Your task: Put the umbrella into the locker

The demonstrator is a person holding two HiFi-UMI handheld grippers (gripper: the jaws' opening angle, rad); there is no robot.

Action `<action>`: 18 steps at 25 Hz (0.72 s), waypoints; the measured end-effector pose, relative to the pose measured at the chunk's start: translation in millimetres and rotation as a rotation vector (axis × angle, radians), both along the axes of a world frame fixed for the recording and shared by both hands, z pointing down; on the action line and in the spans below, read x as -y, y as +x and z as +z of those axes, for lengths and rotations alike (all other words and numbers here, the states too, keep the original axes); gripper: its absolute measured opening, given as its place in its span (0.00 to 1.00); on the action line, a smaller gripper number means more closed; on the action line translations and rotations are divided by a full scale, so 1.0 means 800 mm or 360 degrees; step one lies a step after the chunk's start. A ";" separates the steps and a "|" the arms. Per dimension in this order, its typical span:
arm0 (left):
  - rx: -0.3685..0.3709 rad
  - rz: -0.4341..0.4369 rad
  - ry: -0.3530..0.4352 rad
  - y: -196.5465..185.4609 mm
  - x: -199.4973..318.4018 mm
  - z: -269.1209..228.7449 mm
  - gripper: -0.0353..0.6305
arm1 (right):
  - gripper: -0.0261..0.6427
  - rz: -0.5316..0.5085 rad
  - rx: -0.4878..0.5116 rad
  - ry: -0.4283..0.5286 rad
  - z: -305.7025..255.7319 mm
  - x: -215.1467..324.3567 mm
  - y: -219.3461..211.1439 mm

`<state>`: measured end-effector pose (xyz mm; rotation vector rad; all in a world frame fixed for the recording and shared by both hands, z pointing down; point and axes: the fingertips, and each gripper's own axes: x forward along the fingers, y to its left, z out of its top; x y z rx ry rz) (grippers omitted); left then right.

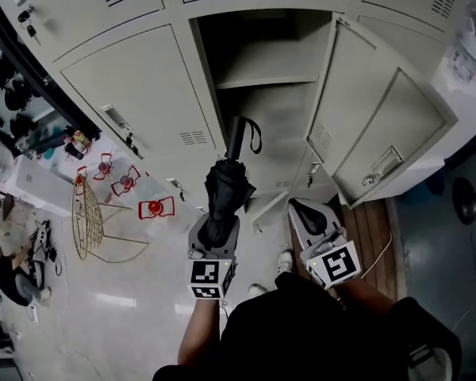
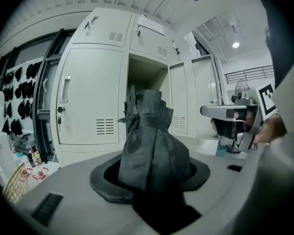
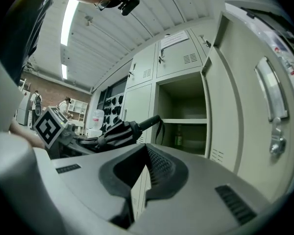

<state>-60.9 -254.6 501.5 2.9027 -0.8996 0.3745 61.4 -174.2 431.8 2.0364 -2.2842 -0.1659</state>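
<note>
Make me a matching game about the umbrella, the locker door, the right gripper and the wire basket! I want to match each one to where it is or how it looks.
Things:
1. umbrella
2. locker door
3. right gripper
4. wire basket

Places or states:
A. on the floor, at the left
B. holds nothing
C. swung open
D. black and folded, held in the left gripper

Pairs: 1-D, 2-C, 3-B, 4-A.
</note>
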 end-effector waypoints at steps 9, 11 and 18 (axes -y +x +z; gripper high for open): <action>0.0084 0.0016 -0.0056 0.067 0.042 0.025 0.38 | 0.04 0.0024 0.0035 -0.0012 0.007 0.039 0.047; 0.0102 0.0020 -0.0068 0.082 0.049 0.030 0.38 | 0.04 0.0034 0.0041 -0.0005 0.004 0.045 0.057; 0.0176 0.0020 -0.0042 0.132 0.078 0.041 0.38 | 0.04 -0.0016 0.0034 0.0075 -0.012 0.057 0.073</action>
